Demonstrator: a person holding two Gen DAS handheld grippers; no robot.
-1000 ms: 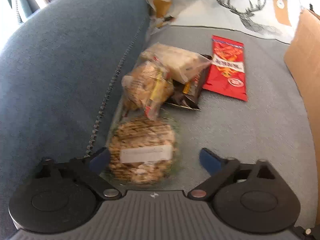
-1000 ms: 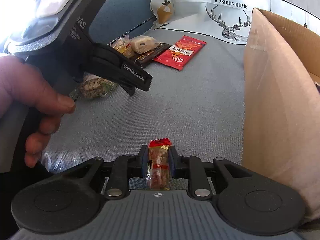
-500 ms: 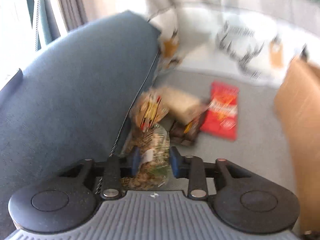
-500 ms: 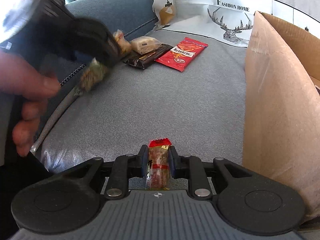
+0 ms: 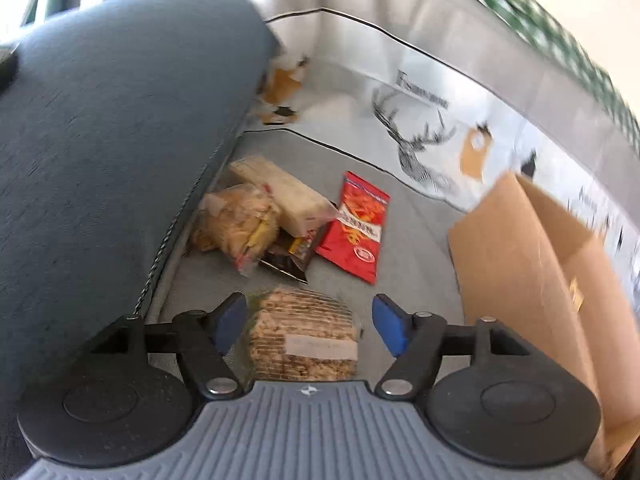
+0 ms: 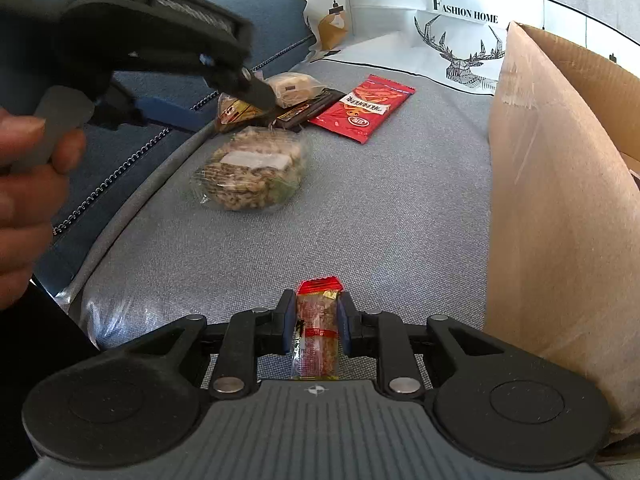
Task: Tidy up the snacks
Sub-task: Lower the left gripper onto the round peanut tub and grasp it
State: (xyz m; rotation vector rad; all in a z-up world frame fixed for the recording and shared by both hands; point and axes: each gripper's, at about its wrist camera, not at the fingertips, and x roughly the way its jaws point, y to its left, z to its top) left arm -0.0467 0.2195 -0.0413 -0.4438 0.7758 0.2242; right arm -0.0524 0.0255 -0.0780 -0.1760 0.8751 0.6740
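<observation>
Lying on the sofa seat (image 6: 360, 220) just below the opening, empty left hand-held gripper (image 5: 308, 324), the round cracker pack (image 6: 252, 170), far nearer it than the right hand-held gripper (image 6: 316, 330) clamped on a small snack bar (image 6: 317, 328).

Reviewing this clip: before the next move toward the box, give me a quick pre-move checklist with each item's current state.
1. Right tool shut on the small snack bar: ok.
2. Left tool gripping the seed cracker pack: not ok; jaws opening, pack lying on the sofa seat.
3. Cardboard box top open: ok.
4. Path to the box clear: ok.
5. Red packet and others not yet boxed: ok.
6. Room inside the box: cannot tell.
</observation>
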